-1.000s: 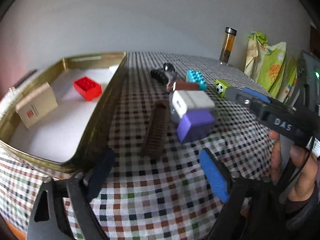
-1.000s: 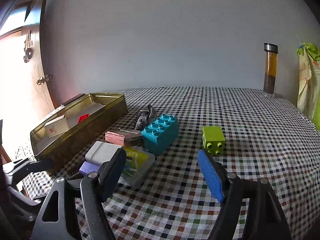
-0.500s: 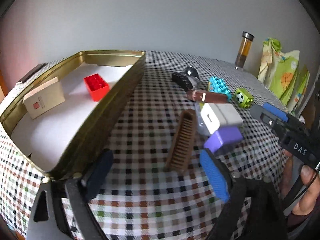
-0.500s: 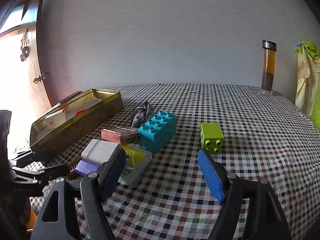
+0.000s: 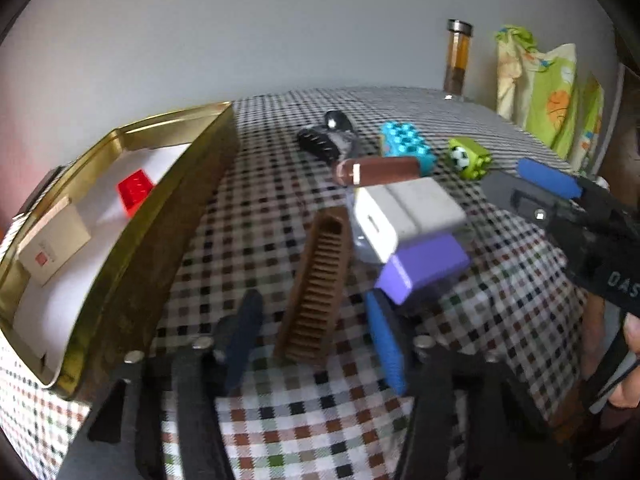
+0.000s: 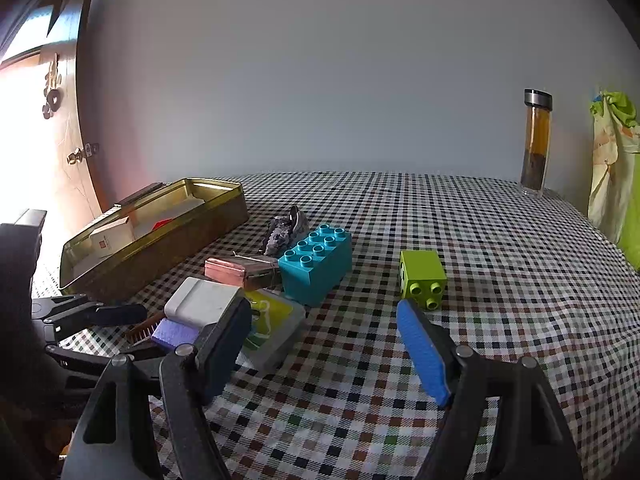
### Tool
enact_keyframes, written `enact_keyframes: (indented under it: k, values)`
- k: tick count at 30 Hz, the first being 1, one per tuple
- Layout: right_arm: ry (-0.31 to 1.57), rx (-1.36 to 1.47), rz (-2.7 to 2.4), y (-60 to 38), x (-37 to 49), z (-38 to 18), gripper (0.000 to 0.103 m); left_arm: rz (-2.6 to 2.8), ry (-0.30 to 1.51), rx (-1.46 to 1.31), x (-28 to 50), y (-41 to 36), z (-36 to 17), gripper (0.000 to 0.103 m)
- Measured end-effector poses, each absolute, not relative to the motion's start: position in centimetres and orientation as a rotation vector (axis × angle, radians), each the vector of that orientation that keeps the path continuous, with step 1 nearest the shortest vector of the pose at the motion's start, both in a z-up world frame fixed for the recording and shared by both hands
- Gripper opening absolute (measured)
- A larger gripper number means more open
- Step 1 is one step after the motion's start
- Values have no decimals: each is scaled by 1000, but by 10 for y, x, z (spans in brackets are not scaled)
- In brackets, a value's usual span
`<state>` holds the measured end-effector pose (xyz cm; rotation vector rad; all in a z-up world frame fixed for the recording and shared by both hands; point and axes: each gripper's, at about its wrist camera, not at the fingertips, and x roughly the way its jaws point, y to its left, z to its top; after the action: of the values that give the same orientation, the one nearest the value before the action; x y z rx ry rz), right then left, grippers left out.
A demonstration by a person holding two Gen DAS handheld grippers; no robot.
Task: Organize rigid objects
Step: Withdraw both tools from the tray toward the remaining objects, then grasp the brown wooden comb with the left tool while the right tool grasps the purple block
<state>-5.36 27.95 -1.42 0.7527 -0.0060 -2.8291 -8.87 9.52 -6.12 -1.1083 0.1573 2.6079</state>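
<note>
A brown comb (image 5: 320,280) lies on the checked cloth, and its near end sits between the fingers of my left gripper (image 5: 314,320). The jaws are closing on it; a gap still shows at the left pad (image 5: 244,332). Beside the comb, a white charger (image 5: 404,216) rests on a purple block (image 5: 424,268). In the right wrist view my left gripper (image 6: 100,316) reaches in from the left. My right gripper (image 6: 322,316) hovers open, with nothing between its fingers, short of the lime brick (image 6: 422,276).
A gold tin (image 5: 132,248) on the left holds a red brick (image 5: 134,190) and a small cardboard box (image 5: 56,244). A teal brick (image 6: 316,258), a copper case (image 6: 228,272), a clear box (image 6: 272,320) and a grey toy (image 6: 286,228) crowd the middle. A bottle (image 6: 536,144) stands at the far right.
My left gripper has come closer to the comb and its jaws have narrowed around the comb's near end. The right gripper has kept still and stays open.
</note>
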Motion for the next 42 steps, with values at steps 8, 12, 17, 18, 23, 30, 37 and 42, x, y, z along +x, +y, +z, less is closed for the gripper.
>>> enact_keyframes:
  k: [8,12,17,18,23,30,37,42]
  values:
    - [31,711,-2825,275,-49,-12,77,2648,2,-1040,-88,80,-57,23]
    - [85,680,-2846,268,-42,-11,77,2754,33,-946,-77,81,-52,23]
    - [74,739,-2732,251,-37,-15,77,2777,-64,-922,-79,70,-50,23]
    - [119,747,-2718,244,-35,-17,77,2774,-90,-921,-80,67,-50,23]
    - [177,794,-2668,223,-34,-27,77,2803,-107,-882,-76,65,-49,23]
    - [162,801,-2682,219,-34,-28,77,2823,-171,-857,-74,58,-49,23]
    - [210,806,-2675,203,-31,-31,77,2815,-183,-859,-74,57,-50,23]
    - [234,843,-2712,200,-36,-33,60,2810,-181,-861,-74,56,-50,23]
